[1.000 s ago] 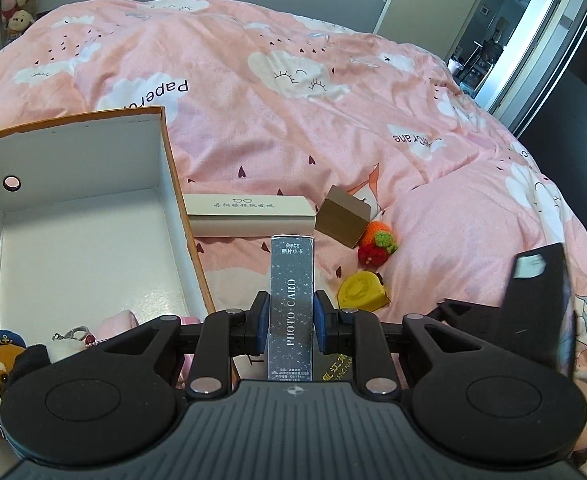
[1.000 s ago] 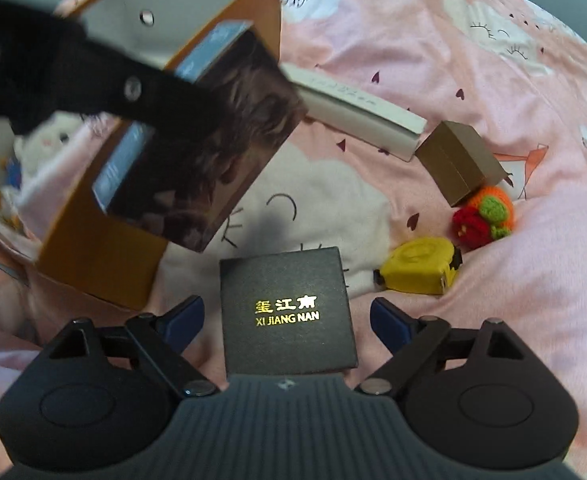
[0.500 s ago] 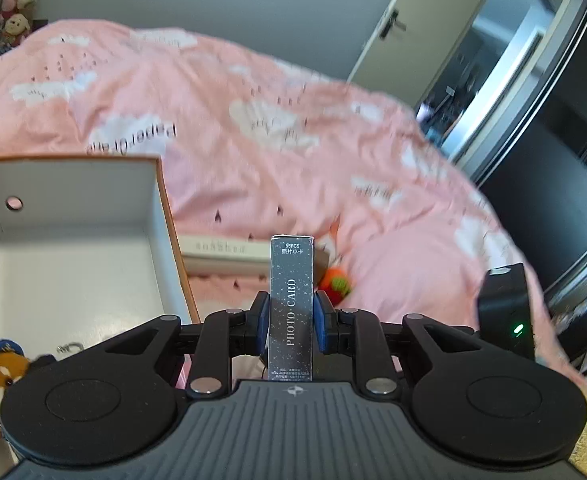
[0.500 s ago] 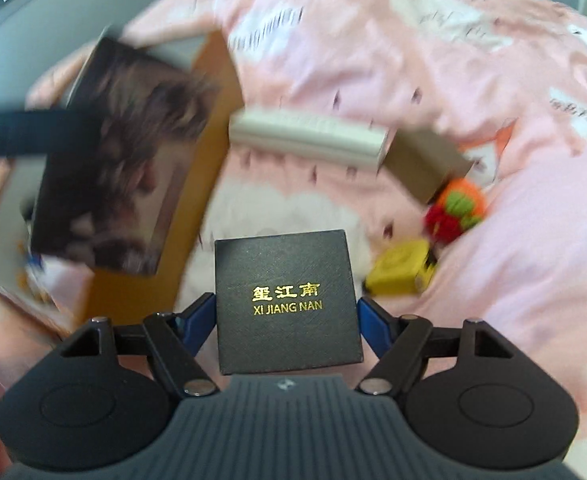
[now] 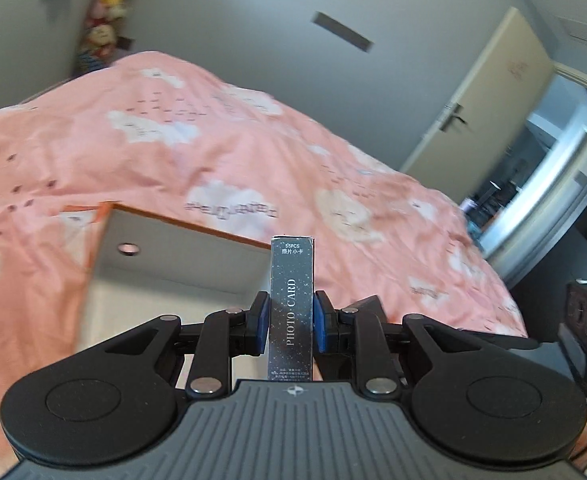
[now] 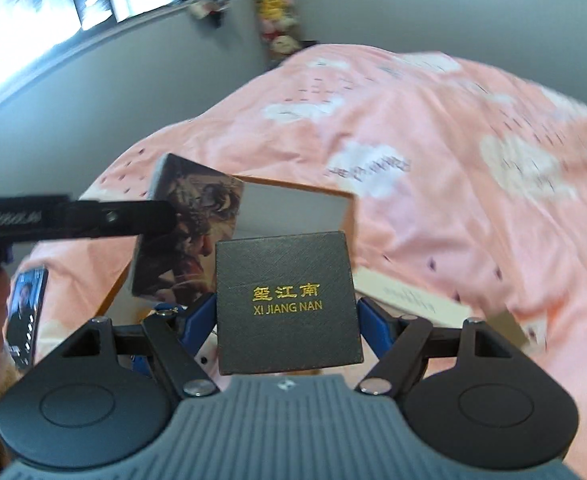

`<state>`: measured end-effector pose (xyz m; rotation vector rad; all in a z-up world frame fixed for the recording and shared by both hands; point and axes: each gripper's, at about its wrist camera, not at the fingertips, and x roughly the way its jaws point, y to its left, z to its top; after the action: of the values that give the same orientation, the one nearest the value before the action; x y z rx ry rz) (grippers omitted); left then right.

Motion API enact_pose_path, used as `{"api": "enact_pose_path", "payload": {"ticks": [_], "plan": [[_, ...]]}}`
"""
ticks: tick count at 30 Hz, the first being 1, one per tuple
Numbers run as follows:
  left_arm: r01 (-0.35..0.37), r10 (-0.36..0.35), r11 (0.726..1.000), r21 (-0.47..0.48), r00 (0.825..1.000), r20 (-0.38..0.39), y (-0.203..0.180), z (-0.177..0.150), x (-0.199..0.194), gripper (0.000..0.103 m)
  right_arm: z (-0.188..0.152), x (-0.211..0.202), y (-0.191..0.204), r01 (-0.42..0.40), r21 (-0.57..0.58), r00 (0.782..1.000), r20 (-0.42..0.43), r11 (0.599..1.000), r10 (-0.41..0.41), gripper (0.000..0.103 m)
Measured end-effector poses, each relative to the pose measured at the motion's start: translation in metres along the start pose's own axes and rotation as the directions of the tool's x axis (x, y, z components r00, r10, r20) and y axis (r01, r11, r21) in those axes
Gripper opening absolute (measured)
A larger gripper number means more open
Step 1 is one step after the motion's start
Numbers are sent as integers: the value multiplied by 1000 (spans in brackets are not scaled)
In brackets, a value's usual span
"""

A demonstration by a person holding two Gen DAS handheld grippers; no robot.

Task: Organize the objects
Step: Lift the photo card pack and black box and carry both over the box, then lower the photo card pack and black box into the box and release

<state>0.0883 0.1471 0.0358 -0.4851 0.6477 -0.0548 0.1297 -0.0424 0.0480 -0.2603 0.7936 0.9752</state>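
Observation:
My left gripper (image 5: 292, 326) is shut on a tall dark "PHOTO CARD" box (image 5: 292, 300), held upright above the open orange-edged cardboard box (image 5: 181, 240). In the right wrist view the same card box (image 6: 191, 236) shows its printed face, with the left gripper's finger (image 6: 93, 220) across it. My right gripper (image 6: 287, 320) is shut on a black square "XI JIANG NAN" box (image 6: 287, 300), lifted off the pink bedspread (image 6: 433, 160) beside the cardboard box (image 6: 293, 208).
A long white box (image 6: 409, 292) lies on the bedspread to the right of the cardboard box. A door (image 5: 481, 112) and a doorway stand beyond the bed. Plush toys (image 6: 277, 12) hang on the far wall.
My right gripper closed on the black box and lifted it. Both grippers rose and tilted up, so the small items on the bed left view.

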Motion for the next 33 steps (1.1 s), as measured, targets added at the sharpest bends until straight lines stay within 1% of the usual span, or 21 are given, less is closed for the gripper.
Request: {"api": "enact_pose_path", "payload": {"ticks": [3,5,7,9,13,17,20,22,25,27,30,33], "plan": [[-53,53,998,-19,998,-19,21,3,8,25,11,21,19,-11,-149,999,-46,989,4,77],[-81,80,996,-28,996,-45,34,3,16,25,15,33,28,-37,-251,996,-83,967,17,77],[-96,93,994,-43,993,-70,45,2,25,25,21,46,35,-67,-348,992,-123,935,25,77],[-103,98,993,-60,991,-87,54,1,33,25,23,58,41,-96,-456,987,-160,885,25,77],[-116,107,991,-69,986,-124,66,-1,50,25,31,88,46,-145,-636,974,-225,758,-3,77],[-111,97,991,-78,981,-169,73,-6,70,25,30,117,49,-212,-764,953,-299,609,-44,76],[-127,111,990,-64,972,-209,75,-11,85,25,27,140,48,-260,-811,931,-355,525,-87,76],[-133,118,990,-48,965,-235,77,-16,93,25,23,152,48,-299,-825,912,-395,480,-110,76],[-115,92,991,-67,956,-279,84,-19,103,25,16,166,48,-368,-830,881,-456,418,-129,76],[-101,72,991,-87,952,-297,90,-21,108,25,11,172,47,-403,-833,867,-480,379,-133,76],[-91,58,992,-89,947,-317,92,-23,111,25,9,178,46,-446,-816,847,-518,368,-121,77],[-97,68,993,-67,938,-341,91,-26,116,25,9,182,44,-473,-803,830,-544,363,-121,76]]}}
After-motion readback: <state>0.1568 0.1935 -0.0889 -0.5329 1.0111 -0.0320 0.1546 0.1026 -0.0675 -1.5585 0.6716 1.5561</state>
